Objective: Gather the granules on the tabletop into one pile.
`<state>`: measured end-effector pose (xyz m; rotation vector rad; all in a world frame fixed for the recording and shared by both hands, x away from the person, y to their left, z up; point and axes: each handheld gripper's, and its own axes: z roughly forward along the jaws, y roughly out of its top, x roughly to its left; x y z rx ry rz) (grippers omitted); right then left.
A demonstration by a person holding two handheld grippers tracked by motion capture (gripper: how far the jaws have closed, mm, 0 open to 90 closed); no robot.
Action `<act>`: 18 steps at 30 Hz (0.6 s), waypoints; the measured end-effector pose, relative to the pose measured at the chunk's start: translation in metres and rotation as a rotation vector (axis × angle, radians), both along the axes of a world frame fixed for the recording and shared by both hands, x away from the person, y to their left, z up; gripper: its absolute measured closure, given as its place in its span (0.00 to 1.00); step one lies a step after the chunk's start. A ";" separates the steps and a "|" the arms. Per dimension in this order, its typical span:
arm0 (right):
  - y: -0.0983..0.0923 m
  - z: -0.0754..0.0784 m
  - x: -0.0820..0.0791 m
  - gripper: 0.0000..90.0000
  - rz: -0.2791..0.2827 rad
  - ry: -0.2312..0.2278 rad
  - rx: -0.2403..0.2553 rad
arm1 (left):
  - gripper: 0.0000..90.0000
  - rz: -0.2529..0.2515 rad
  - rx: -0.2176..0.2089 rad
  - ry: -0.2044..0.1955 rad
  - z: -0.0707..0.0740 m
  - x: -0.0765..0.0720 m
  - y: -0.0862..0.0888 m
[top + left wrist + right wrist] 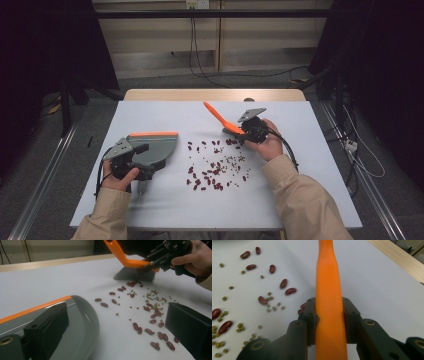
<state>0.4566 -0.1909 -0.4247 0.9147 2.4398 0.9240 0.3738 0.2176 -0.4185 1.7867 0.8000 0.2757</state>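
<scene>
In the high view, the right gripper (246, 131) right of centre is clamping an orange brush (220, 117), while the left gripper (131, 162) at lower left is gripping a grey dustpan (157, 147); red beans (212, 170) are lying scattered between them on the white table (310, 190). In the left gripper view, the brush's dark bristles (133, 274) are resting at upper centre above beans and small green peas (152, 293), with the smooth curved pan at lower left. In the right gripper view, the jaws are pinching the glossy handle at centre.

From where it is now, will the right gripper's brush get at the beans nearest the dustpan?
Probably yes: the right gripper grips the brush at the beans' far edge; bare table lies before the dustpan.
</scene>
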 end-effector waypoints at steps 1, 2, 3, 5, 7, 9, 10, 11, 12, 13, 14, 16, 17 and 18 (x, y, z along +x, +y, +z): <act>0.001 0.000 -0.002 0.78 0.009 -0.001 -0.001 | 0.05 0.001 0.000 0.000 0.000 0.000 0.000; 0.001 0.000 -0.004 0.78 0.020 -0.001 -0.008 | 0.05 0.001 0.000 0.000 0.000 0.000 0.000; 0.001 0.000 -0.007 0.78 0.031 0.002 -0.010 | 0.05 0.002 0.002 -0.001 0.000 0.000 0.000; 0.001 0.000 -0.010 0.78 0.041 0.010 -0.003 | 0.05 0.003 0.004 -0.001 0.000 0.000 0.000; 0.000 0.001 -0.013 0.78 0.057 0.018 0.001 | 0.05 0.005 0.004 -0.002 0.000 -0.001 0.000; 0.000 0.001 -0.016 0.78 0.072 0.022 0.005 | 0.05 0.003 0.006 -0.003 0.000 -0.001 0.000; 0.000 0.001 -0.018 0.78 0.077 0.023 0.005 | 0.05 0.002 0.009 -0.004 0.000 -0.001 0.000; 0.001 0.001 -0.019 0.78 0.082 0.024 0.002 | 0.05 0.002 0.009 -0.002 0.000 -0.001 0.000; 0.001 0.001 -0.021 0.78 0.091 0.024 -0.004 | 0.05 0.003 0.010 -0.001 0.000 0.000 0.000; 0.001 0.001 -0.022 0.78 0.101 0.024 -0.004 | 0.05 0.004 0.011 -0.001 0.000 0.000 0.000; 0.001 0.002 -0.024 0.78 0.102 0.024 -0.006 | 0.05 0.004 0.013 -0.002 0.000 0.000 0.000; 0.000 0.003 -0.027 0.78 0.111 0.029 -0.003 | 0.05 0.005 0.015 -0.003 0.000 -0.001 0.000; 0.000 0.003 -0.029 0.78 0.116 0.029 -0.002 | 0.05 0.004 0.016 -0.003 0.000 -0.001 0.000; 0.000 0.003 -0.030 0.78 0.117 0.032 -0.003 | 0.05 0.003 0.017 -0.004 0.000 -0.001 0.000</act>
